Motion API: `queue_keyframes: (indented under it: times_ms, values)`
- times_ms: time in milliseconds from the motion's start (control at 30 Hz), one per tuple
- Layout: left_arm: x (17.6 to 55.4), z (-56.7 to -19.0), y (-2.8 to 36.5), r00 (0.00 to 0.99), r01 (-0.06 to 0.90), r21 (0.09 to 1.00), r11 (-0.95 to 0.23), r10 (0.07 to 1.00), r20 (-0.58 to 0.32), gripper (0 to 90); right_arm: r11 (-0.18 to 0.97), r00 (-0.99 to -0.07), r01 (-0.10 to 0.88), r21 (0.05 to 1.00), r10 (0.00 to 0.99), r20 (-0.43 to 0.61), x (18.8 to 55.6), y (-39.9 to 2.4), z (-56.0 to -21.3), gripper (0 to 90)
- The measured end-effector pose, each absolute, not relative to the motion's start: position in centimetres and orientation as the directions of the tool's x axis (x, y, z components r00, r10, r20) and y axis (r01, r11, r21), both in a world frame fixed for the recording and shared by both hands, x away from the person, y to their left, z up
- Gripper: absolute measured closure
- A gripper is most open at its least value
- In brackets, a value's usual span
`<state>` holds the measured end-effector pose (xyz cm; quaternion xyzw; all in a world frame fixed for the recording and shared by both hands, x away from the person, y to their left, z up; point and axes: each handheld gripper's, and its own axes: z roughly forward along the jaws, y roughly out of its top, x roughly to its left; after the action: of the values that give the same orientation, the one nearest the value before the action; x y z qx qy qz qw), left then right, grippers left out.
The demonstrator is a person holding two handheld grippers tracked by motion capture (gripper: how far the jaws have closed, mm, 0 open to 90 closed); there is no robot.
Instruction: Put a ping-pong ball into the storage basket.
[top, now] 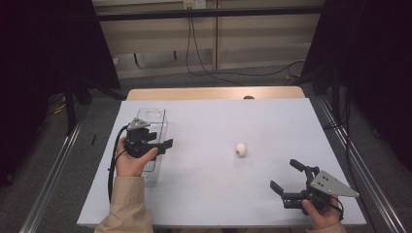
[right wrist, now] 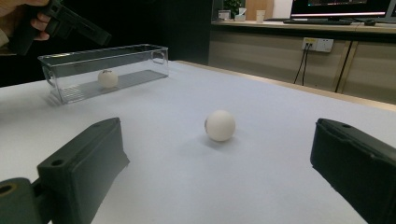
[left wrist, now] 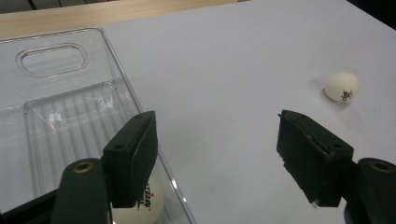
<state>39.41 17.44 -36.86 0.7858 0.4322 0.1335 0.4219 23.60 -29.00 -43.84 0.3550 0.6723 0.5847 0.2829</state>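
Left gripper (top: 167, 144) over bin (top: 160, 114), jaws apart, nothing held. Right gripper (top: 284, 174) wide open, empty, near ball (top: 241, 149) on table (top: 218, 194). Half done, apparently: one ball in bin (right wrist: 108, 78) (seen clearest from right gripper view), one left to fetch.

White balls (right wrist: 220, 125), clear bin (right wrist: 70, 63), seemingly pale lilac tabletop (top: 218, 184).
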Motion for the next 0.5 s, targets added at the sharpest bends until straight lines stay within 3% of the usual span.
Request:
queue_keyframes:
  times_ms: [500]
  values:
    - [39.4, -37.0, 15.9, 0.617, 0.561, 0.778, -0.281, 0.769, -0.167, 23.1, 0.075, -0.589, 0.146, 0.986, 0.807, 0.026, 23.7, -29.0, -43.8, 2.4]
